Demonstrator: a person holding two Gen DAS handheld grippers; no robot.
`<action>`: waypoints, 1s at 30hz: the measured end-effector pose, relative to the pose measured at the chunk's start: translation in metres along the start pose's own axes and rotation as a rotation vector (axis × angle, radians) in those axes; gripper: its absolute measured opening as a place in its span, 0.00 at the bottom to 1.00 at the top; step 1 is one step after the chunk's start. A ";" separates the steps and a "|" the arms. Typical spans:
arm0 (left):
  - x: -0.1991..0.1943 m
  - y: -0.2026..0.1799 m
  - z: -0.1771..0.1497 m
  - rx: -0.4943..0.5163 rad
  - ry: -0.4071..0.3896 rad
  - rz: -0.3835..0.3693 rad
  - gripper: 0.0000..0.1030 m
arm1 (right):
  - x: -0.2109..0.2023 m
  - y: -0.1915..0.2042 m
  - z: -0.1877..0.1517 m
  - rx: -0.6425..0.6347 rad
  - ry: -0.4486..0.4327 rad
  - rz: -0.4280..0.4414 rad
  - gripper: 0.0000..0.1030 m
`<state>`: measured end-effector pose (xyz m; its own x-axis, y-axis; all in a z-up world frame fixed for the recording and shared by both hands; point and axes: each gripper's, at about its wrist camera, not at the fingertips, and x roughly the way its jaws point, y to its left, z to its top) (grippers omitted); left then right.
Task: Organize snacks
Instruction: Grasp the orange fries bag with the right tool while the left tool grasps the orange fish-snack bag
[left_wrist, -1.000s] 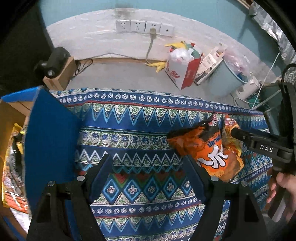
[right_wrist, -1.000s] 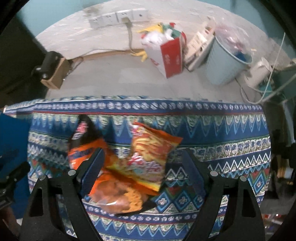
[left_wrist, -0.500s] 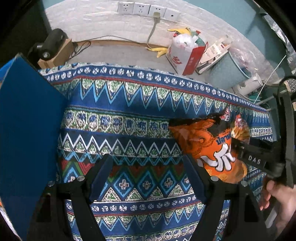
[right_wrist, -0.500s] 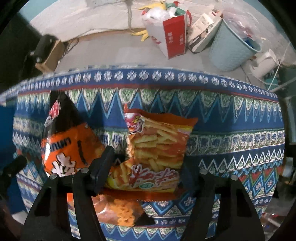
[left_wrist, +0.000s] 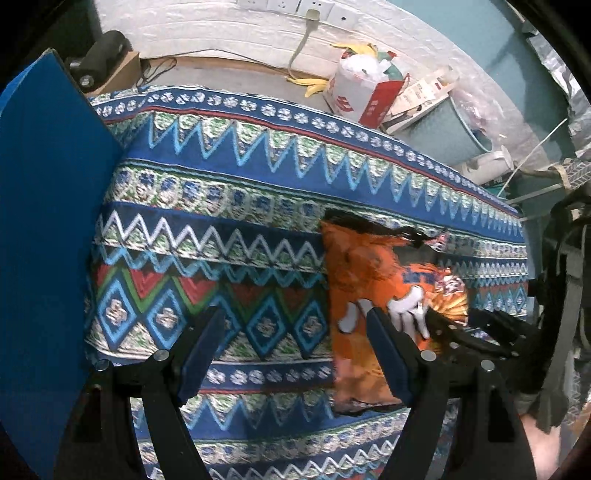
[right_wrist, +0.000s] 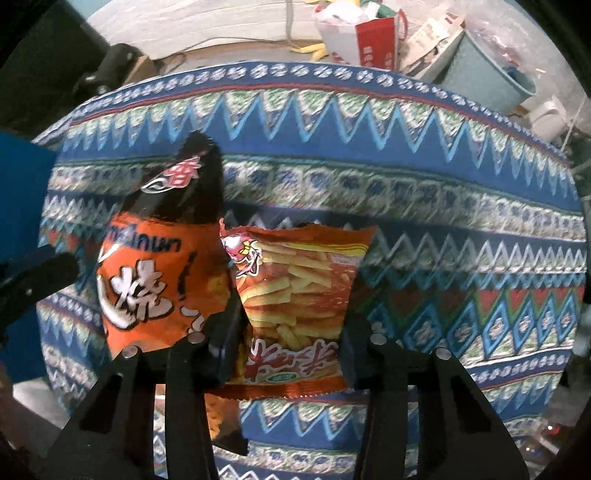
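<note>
Two snack bags lie side by side on the patterned tablecloth (right_wrist: 443, 221). The orange-and-black bag (right_wrist: 155, 280) is on the left and the orange fries bag (right_wrist: 295, 280) on the right. My right gripper (right_wrist: 288, 328) points down over the fries bag, its jaws closing with the pads against the bag's two sides. In the left wrist view the orange-and-black bag (left_wrist: 362, 280) lies right of centre, with the right gripper (left_wrist: 465, 332) at its far side. My left gripper (left_wrist: 291, 321) hangs open above bare cloth, its right finger overlapping that bag's edge.
A blue box flap (left_wrist: 44, 221) stands at the left edge of the table. On the floor beyond the table are a red-and-white bag (left_wrist: 362, 92), a teal bin (left_wrist: 443, 129), a wall socket strip (left_wrist: 295, 5) and a small black device on a cardboard box (left_wrist: 107, 55).
My right gripper came down over the fries bag and its jaws narrowed from wide open onto the bag's sides. My left gripper sank a little toward the cloth, still open.
</note>
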<state>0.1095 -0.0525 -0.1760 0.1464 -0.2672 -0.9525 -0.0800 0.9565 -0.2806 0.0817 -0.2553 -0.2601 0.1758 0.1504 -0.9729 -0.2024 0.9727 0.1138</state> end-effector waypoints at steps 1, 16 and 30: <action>0.000 -0.002 -0.001 -0.005 0.001 -0.011 0.78 | -0.002 -0.001 -0.004 0.000 -0.012 -0.001 0.42; 0.029 -0.047 -0.004 -0.060 0.030 -0.093 0.85 | -0.037 -0.060 -0.025 0.045 -0.095 -0.028 0.42; 0.063 -0.061 -0.013 -0.002 0.049 0.002 0.64 | -0.027 -0.074 -0.009 0.052 -0.103 -0.008 0.42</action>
<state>0.1108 -0.1298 -0.2207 0.0974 -0.2712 -0.9576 -0.0823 0.9567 -0.2793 0.0831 -0.3324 -0.2445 0.2761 0.1570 -0.9482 -0.1504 0.9815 0.1187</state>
